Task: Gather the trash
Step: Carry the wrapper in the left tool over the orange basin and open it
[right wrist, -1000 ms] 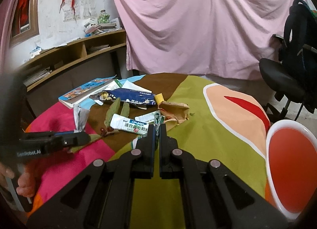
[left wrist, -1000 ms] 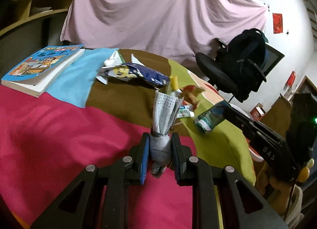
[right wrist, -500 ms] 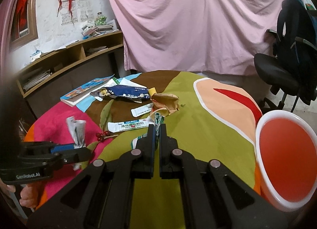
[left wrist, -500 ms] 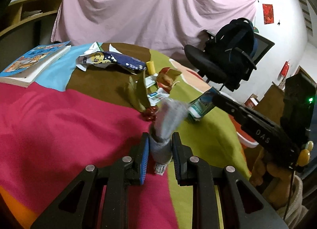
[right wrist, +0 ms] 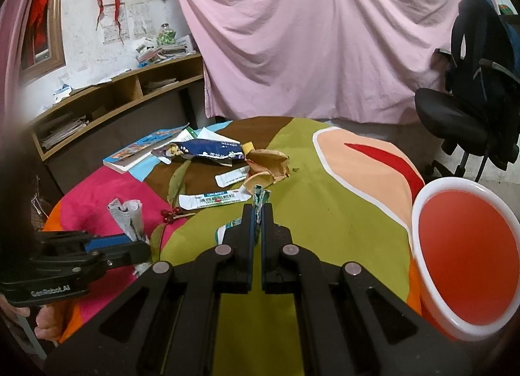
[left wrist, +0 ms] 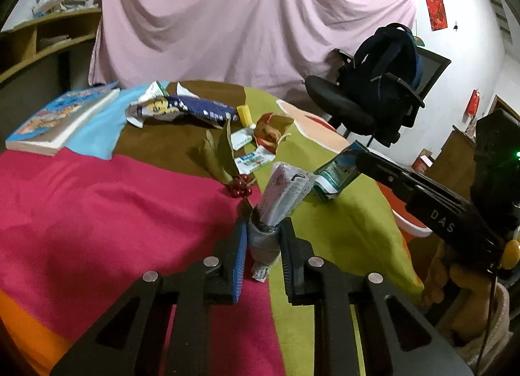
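Reading "DAS": right gripper (left wrist: pixel 356 161) casing lettering.

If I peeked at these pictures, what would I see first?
Probably the bright patchwork tablecloth, with wrappers scattered at its far side. Then the big red bin at its right edge. Each pair of tongs pinches trash: the left tongs a crumpled grey mask, the right tongs a flattened green wrapper.
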The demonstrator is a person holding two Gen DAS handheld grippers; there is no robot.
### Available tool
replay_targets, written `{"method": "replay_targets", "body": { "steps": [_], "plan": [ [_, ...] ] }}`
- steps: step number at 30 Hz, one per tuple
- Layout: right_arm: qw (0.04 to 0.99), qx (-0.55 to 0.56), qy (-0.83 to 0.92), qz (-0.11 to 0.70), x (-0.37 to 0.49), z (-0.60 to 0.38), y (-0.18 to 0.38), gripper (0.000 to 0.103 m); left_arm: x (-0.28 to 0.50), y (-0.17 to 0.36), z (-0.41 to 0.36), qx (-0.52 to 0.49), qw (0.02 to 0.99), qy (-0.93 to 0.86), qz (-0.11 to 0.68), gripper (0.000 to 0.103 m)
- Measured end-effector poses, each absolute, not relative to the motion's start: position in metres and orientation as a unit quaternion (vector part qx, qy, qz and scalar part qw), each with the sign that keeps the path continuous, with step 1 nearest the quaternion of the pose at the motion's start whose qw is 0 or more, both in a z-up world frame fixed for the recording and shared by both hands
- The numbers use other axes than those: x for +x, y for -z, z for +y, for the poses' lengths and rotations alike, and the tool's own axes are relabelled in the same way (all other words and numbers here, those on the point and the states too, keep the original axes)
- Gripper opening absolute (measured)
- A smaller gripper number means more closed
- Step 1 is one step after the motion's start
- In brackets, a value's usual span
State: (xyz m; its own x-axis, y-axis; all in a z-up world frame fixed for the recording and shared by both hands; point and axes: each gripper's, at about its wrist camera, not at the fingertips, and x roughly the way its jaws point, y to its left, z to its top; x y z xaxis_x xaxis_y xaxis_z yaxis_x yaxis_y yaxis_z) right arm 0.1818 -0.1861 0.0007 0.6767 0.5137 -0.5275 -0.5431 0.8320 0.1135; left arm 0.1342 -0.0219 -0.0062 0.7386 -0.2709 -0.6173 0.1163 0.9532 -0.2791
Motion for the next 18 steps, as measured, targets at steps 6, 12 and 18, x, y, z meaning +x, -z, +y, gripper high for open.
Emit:
{"method": "replay_targets", "body": {
  "steps": [6,12,18],
  "plan": [
    [0.923,-0.014,-0.292,0.25,0.172,-0.193,-0.01,0.033,0.122,-0.015,-0.027,-0.109,0.943,0.096,0.3,0.016],
    [0.948,0.002,-0.277,0.158,0.151,-0.209,-0.035,0.033,0.125,-0.046,-0.045,-0.095,0.961,0.113,0.235,0.016],
    [0.972,0.022,-0.227,0.052,0.129,-0.239,-0.059,0.033,0.14,-0.081,-0.086,-0.06,0.972,0.152,0.171,0.016]
  ]
}}
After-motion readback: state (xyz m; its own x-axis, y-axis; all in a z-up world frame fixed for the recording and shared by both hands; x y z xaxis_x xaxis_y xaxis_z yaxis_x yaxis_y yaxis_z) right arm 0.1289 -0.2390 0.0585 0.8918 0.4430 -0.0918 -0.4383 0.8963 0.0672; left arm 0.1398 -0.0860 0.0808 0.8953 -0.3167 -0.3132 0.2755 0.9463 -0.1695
